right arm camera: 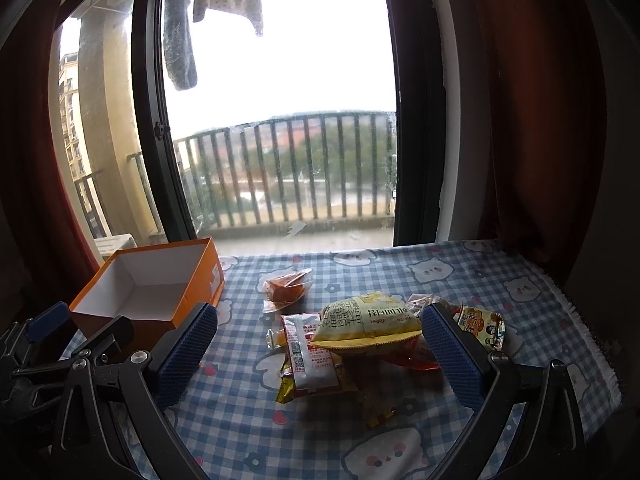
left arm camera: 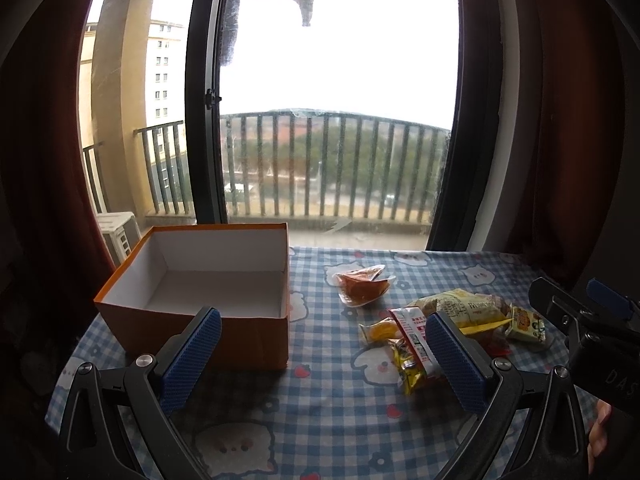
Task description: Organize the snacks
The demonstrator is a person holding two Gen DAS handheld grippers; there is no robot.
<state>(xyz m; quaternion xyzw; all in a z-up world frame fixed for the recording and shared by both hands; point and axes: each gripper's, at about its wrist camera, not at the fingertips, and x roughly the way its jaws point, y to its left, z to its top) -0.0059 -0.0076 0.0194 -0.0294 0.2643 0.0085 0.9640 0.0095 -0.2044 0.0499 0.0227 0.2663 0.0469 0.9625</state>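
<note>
We see a table with a blue checked cloth (right arm camera: 460,280) that has little white bears and flowers on it. Our landmark is the orange box (left arm camera: 200,332) with white insides. It sits open at the top, on the left part of the cloth, and nothing lies inside it that we can see.

The snacks are all outside the box, to its right. Nearest to the box, and a bit farther back toward the window, is a small clear pack with something orange inside (right arm camera: 286,288). It lies alone, apart from the others. Farther right of the box is a heap of snacks touching each other. A big yellow bag (right arm camera: 364,320) lies on top of the heap. Under it is a red and white pack (right arm camera: 308,356), with a thin yellow pack (left arm camera: 406,364) poking out beside it. A small yellow wrapped treat (left arm camera: 378,330) sits on the box side of the heap. On the far side from the box is a little pack with a cartoon picture (right arm camera: 482,326).

Our left gripper (left arm camera: 324,356) hovers above the cloth, just in front of the box. Its blue pads are spread wide and hold nothing. Our right gripper (right arm camera: 320,356) hovers over the heap, well right of the box. Its jaws are spread wide too, one on each side of the heap, and they grip nothing.

Behind the table is a big window (left arm camera: 340,80) with a balcony rail (left arm camera: 320,168) outside.
</note>
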